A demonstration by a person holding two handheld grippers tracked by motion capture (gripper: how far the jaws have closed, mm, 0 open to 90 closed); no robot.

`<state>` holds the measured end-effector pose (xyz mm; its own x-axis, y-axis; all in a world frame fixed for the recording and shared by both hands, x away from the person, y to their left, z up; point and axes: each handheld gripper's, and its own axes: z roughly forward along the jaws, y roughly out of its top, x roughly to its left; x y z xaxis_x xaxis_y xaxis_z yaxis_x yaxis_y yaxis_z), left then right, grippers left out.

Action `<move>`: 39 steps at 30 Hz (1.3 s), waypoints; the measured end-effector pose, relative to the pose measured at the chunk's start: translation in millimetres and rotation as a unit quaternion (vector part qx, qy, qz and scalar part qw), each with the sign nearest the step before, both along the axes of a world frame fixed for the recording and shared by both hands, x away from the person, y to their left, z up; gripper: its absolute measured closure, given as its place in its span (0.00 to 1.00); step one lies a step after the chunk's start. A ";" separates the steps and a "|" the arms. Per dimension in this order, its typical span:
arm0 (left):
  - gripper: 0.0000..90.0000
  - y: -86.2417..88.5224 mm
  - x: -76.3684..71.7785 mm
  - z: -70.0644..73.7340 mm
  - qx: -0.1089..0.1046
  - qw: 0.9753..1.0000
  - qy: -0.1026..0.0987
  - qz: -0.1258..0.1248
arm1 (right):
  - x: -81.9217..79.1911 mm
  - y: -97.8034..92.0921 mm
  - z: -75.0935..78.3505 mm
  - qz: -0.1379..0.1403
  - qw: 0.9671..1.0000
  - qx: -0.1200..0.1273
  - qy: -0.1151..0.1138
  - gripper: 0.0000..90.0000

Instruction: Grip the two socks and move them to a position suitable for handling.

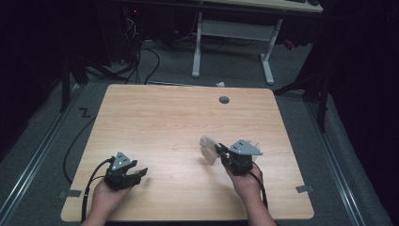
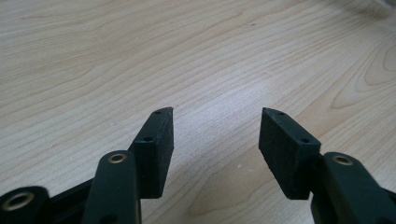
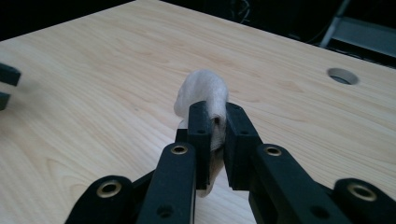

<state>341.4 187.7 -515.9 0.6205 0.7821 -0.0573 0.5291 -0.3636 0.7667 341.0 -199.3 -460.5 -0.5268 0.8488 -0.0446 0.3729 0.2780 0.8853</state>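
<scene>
1. Between the two black jaws of the right tool (image 3: 215,128) sits a small, pale, soft cloth (image 3: 204,93), pinched tight; its rounded top bulges above the jaw tips and a bit of it hangs below them.
2. Seen from the high view, the cloth (image 1: 207,149) is at the right of the middle of the bench, toward the near edge, held at the tip of the right tool (image 1: 220,151). Whether it touches the wood cannot be told.
3. The right hand (image 1: 244,181) grips that tool from behind, with a cable trailing back along the forearm.
4. The left tool (image 1: 140,173) is well apart from the cloth, low over the near left part of the bench, in the left hand (image 1: 109,194).
5. Its jaws stand wide apart with nothing between them, and bare wood shows through the gap in the left gripper view (image 2: 216,135).
6. The bench (image 1: 155,122) is light wood with a round grey hole (image 1: 224,100) near its far edge.
7. Beyond it lie a grey floor (image 1: 235,77) with cables, and the white legs of another desk (image 1: 233,33).
</scene>
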 end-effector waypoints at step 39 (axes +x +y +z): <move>0.51 -1.7 0.7 1.6 -0.004 1.000 -0.001 -0.004 | 8.1 52.7 -56.4 0.040 0.988 -0.020 0.148 0.72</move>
<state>342.1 186.1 -514.3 0.6270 0.7766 -0.0615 0.5245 -0.3625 0.7704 349.1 -146.6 -516.9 -0.5879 0.8042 0.0880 0.5883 0.3503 0.7289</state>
